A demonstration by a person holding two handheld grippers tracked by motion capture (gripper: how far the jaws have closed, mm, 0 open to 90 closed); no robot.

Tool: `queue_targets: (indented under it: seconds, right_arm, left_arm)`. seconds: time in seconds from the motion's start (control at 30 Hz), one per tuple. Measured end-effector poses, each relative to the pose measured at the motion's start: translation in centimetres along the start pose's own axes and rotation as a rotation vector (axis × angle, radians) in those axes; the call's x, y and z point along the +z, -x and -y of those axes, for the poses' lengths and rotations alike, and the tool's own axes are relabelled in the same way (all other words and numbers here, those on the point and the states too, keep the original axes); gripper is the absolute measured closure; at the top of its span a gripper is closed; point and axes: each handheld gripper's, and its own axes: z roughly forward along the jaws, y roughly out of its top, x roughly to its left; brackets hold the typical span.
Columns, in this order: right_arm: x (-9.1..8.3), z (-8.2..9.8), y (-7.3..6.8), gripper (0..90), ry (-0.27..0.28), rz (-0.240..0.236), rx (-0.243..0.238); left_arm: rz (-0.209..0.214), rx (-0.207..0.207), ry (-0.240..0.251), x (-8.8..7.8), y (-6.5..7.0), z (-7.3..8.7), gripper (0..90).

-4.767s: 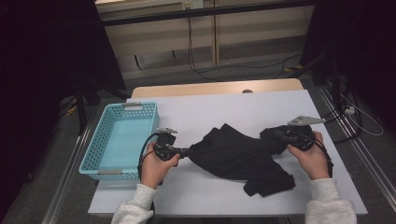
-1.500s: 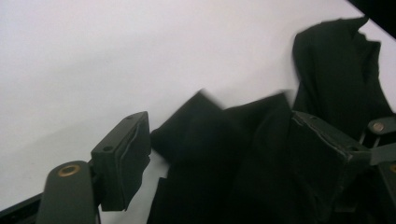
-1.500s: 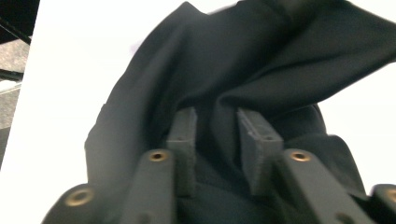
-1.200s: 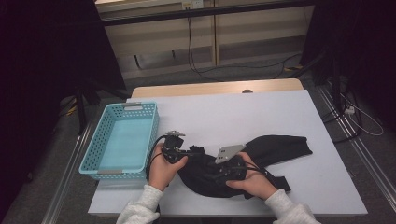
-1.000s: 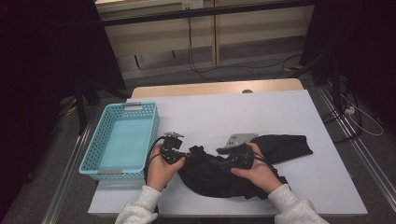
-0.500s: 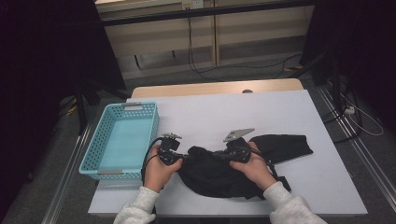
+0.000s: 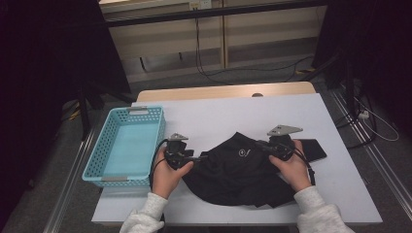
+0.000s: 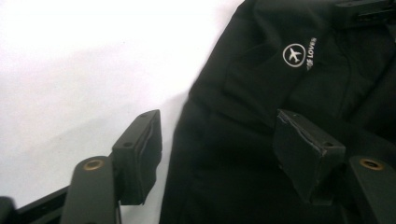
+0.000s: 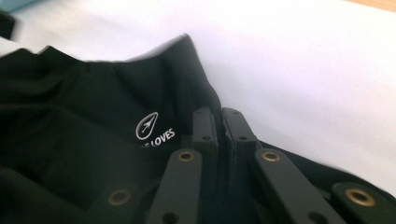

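Garment (image 7: 238, 167) spread left-right across table (image 7: 218, 111), logo up.

The black garment (image 8: 261, 140) carries a small white print. In the left gripper view it is a white circle with an aeroplane (image 8: 293, 54) inside, and beside it a short line of white letters running sideways, of which "LOVES" (image 8: 312, 51) can be read; smaller letters before that word are too blurred to make out. In the right gripper view the same print on the garment (image 9: 70, 140) shows the circled emblem (image 9: 146, 125) above the letters "LOVES" (image 9: 159, 137), with the start of the line cut off by a fold. In the high view the emblem (image 7: 240, 153) is a small white dot, unreadable.
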Motion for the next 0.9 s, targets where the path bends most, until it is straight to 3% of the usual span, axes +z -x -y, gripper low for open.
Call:
queue_targets:
  seconds: [0.07, 0.1, 0.2, 0.27, 0.33, 0.47, 0.57, 0.67, 0.7, 0.77, 0.9]
  right_arm:
    - [0.0, 0.2, 0.5, 82.0, -0.048, 0.049, -0.003]
    - [0.0, 0.3, 0.7, 77.8, -0.057, 0.042, 0.010]
    - [0.3, 0.0, 0.8, 62.8, -0.011, 0.044, -0.011]
    - [0.7, -0.5, 0.7, 54.7, -0.010, 0.069, -0.024]
    - [1.3, -0.9, 0.8, 51.1, -0.008, 0.031, -0.007]
    - [2.6, -1.5, 1.2, 48.4, 0.003, 0.039, 0.013]
    - [3.8, -1.7, 1.3, 45.9, -0.017, 0.035, 0.022]
    - [4.9, -1.3, 1.3, 46.6, -0.088, 0.030, -0.003]
    - [5.0, -1.3, 1.3, 48.4, -0.078, 0.023, 0.001]
    - [4.8, -1.3, 1.2, 62.5, -0.082, 0.025, 0.002]
    - [4.7, -1.2, 1.1, 79.4, -0.080, -0.001, 0.007]
  left_arm:
    - [-0.010, 0.008, -0.001, 0.1, 0.0, 0.0, 31.0]
    - [-0.009, 0.007, -0.003, 0.1, 0.0, 0.0, 30.3]
    - [-0.019, 0.007, -0.008, 0.1, -0.1, 0.1, 28.3]
    - [-0.017, 0.009, -0.009, 0.0, -0.2, 0.1, 28.2]
    - [-0.019, 0.001, -0.002, 0.0, -0.2, 0.0, 28.2]
    - [-0.019, 0.001, -0.005, -0.1, -0.4, 0.1, 27.9]
    - [-0.020, -0.003, -0.009, -0.2, -0.6, 0.2, 28.5]
    - [-0.017, -0.011, -0.003, -0.3, -0.6, 0.3, 29.5]
    - [-0.016, -0.009, -0.007, -0.4, -0.6, 0.3, 29.5]
    - [-0.015, -0.009, -0.006, -0.5, -0.6, 0.3, 30.0]
    - [-0.009, -0.011, -0.013, -0.5, -0.5, 0.4, 30.4]
